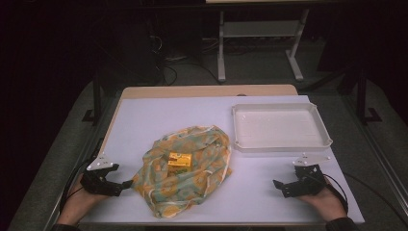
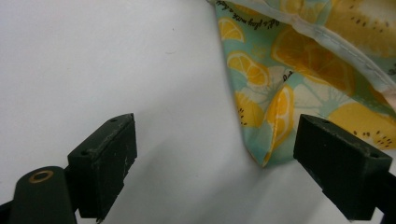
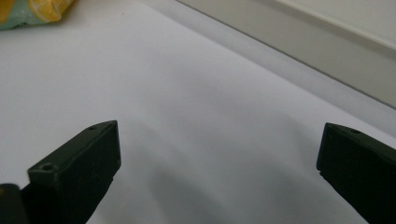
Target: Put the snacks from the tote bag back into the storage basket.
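Just right of the left tool (image 1: 126, 184) sits the crumpled lemon-print cloth (image 1: 185, 168), its near corner poking in between the spread jaws without touching either pad – you can see that in the left gripper view (image 2: 261, 149). On top of the cloth is a small yellow box (image 1: 180, 161). Over on the far side, the right tool (image 1: 278, 185) rests on the white table (image 1: 159, 115) with its jaws wide apart too, nothing between them – the white tray (image 1: 327, 127) is just beyond it.
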A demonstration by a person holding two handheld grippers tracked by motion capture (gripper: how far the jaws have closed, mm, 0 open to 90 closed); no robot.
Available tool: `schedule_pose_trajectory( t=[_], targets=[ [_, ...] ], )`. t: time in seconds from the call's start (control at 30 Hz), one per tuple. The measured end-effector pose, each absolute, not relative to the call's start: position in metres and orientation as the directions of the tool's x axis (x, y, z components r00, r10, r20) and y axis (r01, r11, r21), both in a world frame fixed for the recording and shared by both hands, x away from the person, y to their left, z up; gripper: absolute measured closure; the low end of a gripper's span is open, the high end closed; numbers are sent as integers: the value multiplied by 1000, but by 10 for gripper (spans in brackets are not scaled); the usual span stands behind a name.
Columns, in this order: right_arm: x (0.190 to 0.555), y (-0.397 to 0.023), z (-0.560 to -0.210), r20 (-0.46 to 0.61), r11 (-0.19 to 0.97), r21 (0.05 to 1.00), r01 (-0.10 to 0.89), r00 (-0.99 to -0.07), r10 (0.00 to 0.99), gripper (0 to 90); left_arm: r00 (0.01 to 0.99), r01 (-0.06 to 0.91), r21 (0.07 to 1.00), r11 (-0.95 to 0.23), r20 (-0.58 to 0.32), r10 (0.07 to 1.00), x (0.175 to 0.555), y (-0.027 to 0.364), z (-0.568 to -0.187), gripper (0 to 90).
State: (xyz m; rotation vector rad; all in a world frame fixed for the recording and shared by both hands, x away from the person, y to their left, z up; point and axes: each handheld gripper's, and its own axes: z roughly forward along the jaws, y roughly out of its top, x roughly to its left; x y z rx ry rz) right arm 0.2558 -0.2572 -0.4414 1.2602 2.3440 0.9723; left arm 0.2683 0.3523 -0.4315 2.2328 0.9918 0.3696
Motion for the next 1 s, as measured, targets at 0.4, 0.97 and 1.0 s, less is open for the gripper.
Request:
schedule_pose_trajectory(
  t=[0.4,0.97,1.0],
  targets=[
    [256,-253,-443,58,384,691,613,-577,815,0,677,548,697,-463,-44,735,264,355,-416,206],
    [255,-252,-445,54,408,677,612,-595,802,0,702,522,754,-398,-116,702,259,346,-378,753],
    [255,-252,-446,52,411,677,611,-597,801,0,702,522,754,-398,-116,702,259,346,-378,788]
  ],
)
